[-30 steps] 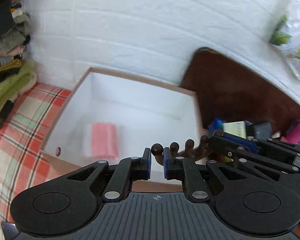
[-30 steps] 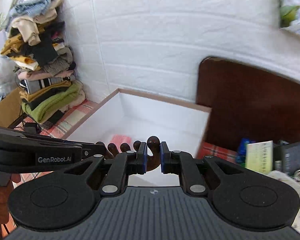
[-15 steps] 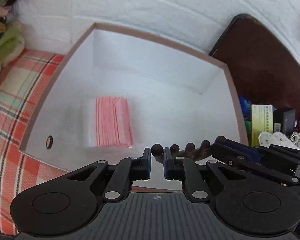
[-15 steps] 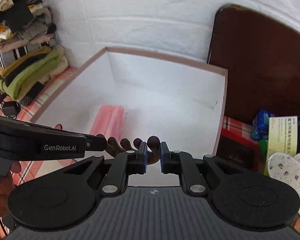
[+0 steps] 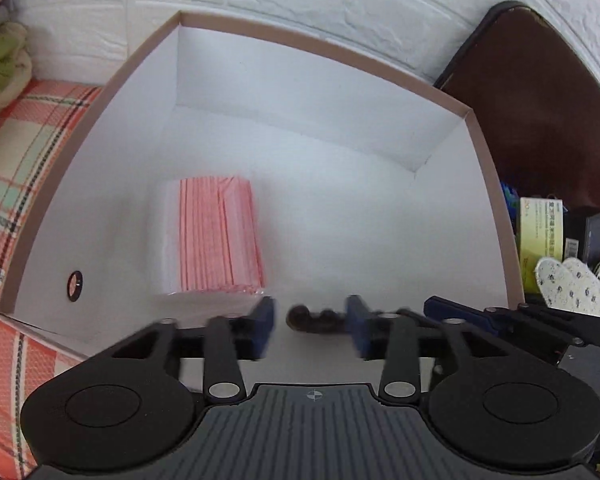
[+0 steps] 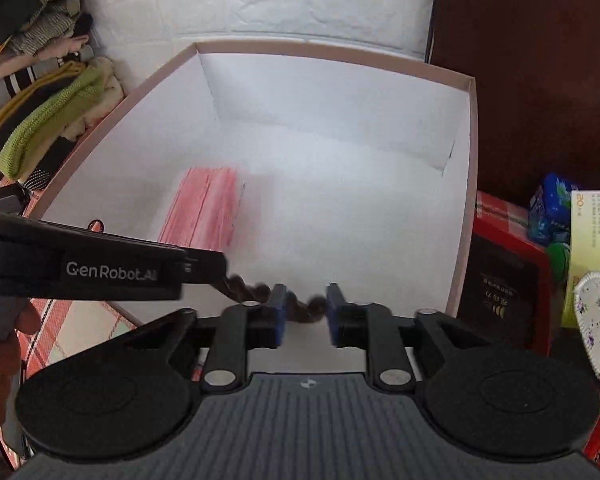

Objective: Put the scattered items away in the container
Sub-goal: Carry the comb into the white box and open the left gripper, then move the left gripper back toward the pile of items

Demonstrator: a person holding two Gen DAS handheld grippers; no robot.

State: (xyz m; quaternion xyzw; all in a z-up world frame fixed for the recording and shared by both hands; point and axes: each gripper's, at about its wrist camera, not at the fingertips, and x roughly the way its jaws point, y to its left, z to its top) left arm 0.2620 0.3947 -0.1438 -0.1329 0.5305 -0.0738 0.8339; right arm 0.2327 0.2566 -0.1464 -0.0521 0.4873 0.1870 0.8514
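As jaws part, hanger (image 5: 315, 316) over box (image 5: 493, 200).

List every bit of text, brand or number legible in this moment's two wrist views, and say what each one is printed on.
"GenRobot.AI": white lettering on the black side of the left gripper, seen from the right wrist.
"20": top corner of the yellow-green paper box; its columns of Chinese print are too small to read.
Gold characters on the black-and-red carton: too blurred to read.
Blue snack packet: print illegible.
White cardboard box: no text.
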